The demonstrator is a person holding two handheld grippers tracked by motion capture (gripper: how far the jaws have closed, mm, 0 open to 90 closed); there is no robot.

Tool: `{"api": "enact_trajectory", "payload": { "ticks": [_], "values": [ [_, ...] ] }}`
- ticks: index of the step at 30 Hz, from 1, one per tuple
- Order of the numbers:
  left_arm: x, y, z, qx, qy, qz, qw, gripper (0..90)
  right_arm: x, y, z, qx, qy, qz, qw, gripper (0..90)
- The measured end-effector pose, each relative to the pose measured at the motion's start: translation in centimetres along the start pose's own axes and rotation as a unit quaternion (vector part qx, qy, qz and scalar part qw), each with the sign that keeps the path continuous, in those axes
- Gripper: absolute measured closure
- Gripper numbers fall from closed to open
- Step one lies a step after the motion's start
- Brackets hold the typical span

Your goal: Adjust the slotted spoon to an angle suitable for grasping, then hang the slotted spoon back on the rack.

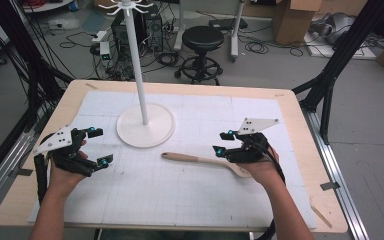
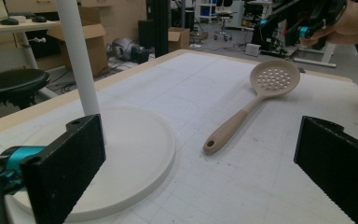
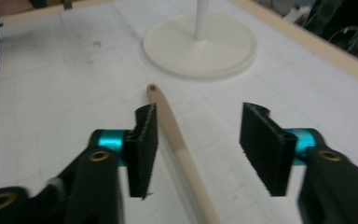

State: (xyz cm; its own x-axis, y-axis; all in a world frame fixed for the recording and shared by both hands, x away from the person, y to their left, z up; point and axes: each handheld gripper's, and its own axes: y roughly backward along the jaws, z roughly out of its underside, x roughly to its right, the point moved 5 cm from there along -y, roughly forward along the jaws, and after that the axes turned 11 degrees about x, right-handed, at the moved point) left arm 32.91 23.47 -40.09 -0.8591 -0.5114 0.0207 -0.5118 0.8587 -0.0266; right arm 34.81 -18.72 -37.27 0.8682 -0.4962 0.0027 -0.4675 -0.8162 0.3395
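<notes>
A beige slotted spoon (image 1: 200, 160) lies flat on the white gridded mat (image 1: 180, 195), handle toward the left, perforated bowl under the right hand. My right gripper (image 1: 221, 143) hovers open above the handle; in the right gripper view the handle (image 3: 177, 140) runs below and between the spread jaws, nearer the left one, untouched by my right gripper (image 3: 204, 144). My left gripper (image 1: 101, 146) is open at the mat's left with nothing in it. From my left gripper (image 2: 200, 168) the spoon (image 2: 242, 116) lies ahead, with the right gripper (image 2: 307, 23) beyond it.
A white stand's round base (image 1: 145, 125) sits on the mat behind the spoon, its tall pole (image 1: 137, 65) topped with hooks. Beyond the wooden table's far edge (image 1: 180, 87) are a black stool (image 1: 202, 37), cables and cardboard boxes (image 1: 295, 20).
</notes>
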Motion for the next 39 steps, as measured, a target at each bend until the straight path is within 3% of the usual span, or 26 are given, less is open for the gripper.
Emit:
{"api": "enact_trajectory", "payload": {
  "ticks": [5, 11, 20, 28, 32, 35, 39],
  "values": [
    [0.1, 0.1, -0.2, 0.004, -0.001, 0.001, 1.0000, 2.5, 0.0, 0.2, -0.8, 0.024, 0.004, 0.016, 0.9996, 31.0],
    [0.0, 0.2, -0.3, 0.006, 0.000, 0.001, 1.0000, 2.5, 0.2, 0.0, -0.7, 0.025, -0.005, 0.038, 0.9990, 16.1],
    [0.0, 0.0, -0.2, 0.003, -0.002, 0.001, 1.0000, 2.4, 0.3, -1.1, -0.1, -0.005, -0.001, 0.028, 0.9996, 14.5],
    [0.0, -0.1, -0.1, -0.001, -0.002, 0.002, 1.0000, 2.5, 0.4, -3.3, 0.7, -0.053, 0.013, 0.018, 0.9983, 14.5],
    [0.0, -0.1, -0.1, 0.001, -0.001, 0.002, 1.0000, 2.4, 0.4, -4.6, 1.1, -0.086, 0.019, 0.012, 0.9960, 14.5],
    [0.1, -0.1, -0.2, 0.001, -0.002, 0.002, 1.0000, 2.4, 0.2, -5.7, 1.6, -0.116, 0.026, 0.003, 0.9929, 14.6],
    [0.2, -0.2, -0.2, -0.001, -0.005, 0.004, 1.0000, 2.5, -0.1, -7.4, 2.9, -0.169, 0.035, -0.007, 0.9850, 14.8]
  ]
}}
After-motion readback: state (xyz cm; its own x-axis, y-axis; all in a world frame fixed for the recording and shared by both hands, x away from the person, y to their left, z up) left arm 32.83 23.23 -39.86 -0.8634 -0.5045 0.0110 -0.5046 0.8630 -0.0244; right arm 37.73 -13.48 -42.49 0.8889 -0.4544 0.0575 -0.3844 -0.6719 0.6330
